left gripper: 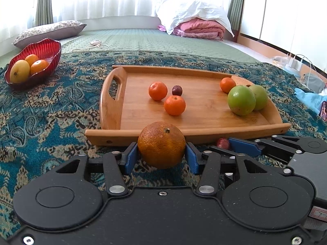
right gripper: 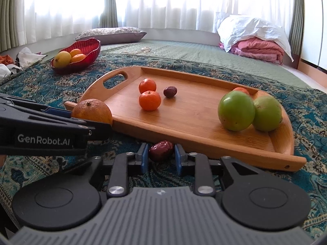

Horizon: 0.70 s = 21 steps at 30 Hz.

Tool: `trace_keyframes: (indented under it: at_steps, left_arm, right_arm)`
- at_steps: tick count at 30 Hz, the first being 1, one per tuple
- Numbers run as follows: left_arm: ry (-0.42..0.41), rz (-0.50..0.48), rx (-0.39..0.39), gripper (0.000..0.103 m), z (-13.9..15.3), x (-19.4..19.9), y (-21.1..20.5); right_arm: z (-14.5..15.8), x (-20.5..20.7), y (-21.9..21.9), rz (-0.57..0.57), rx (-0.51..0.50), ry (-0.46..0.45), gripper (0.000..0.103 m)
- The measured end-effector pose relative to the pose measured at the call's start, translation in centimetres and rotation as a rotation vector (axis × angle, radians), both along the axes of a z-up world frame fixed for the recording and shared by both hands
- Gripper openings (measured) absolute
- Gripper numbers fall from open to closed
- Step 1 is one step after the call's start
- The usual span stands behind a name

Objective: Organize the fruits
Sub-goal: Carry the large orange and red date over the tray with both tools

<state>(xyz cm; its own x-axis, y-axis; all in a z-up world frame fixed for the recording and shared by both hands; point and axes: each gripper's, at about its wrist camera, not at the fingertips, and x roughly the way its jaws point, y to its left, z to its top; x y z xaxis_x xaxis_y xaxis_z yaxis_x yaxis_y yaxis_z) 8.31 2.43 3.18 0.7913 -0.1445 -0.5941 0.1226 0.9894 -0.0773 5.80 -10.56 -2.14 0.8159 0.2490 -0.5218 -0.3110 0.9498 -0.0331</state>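
Note:
My left gripper (left gripper: pixel 161 156) is shut on a big dull orange (left gripper: pixel 161 144), held just in front of the wooden tray (left gripper: pixel 143 136). In the right wrist view the same orange (right gripper: pixel 92 111) shows at the left. My right gripper (right gripper: pixel 160 155) is shut on a dark red date (right gripper: pixel 161 150) low over the patterned cloth before the tray (right gripper: pixel 245 153). On the tray lie three small tangerines (left gripper: pixel 174 105), another date (left gripper: pixel 177 90) and two green fruits (left gripper: pixel 241 100). A red bowl (left gripper: pixel 49 47) at the far left holds a yellow mango (left gripper: pixel 19 71) and two oranges.
The blue patterned cloth (left gripper: pixel 51 112) covers the bedding under the tray. A pillow (left gripper: pixel 49 30) lies behind the bowl, and folded pink and white bedding (left gripper: pixel 196 20) is at the back right. Chargers and cables (left gripper: pixel 294 63) sit at the right edge.

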Motion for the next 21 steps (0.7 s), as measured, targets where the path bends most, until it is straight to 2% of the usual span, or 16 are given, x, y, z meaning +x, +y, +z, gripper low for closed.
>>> trace_keyframes:
  at_steps: [10,16,21]
  left_arm:
    - [-0.057,0.003,-0.011,0.048,2.2,1.4,-0.2]
    - [-0.092,-0.009,-0.020,0.048,3.8,3.5,-0.4]
    - [-0.079,-0.016,-0.036,0.048,5.3,6.4,-0.5]
  right_arm:
    - [2.2,0.4,-1.3,-0.051,0.011,-0.074,0.032]
    - [3.7,2.3,-2.0,-0.075,0.033,-0.097,0.032]
    - [5.3,4.8,-2.6,-0.084,0.039,-0.097,0.032]
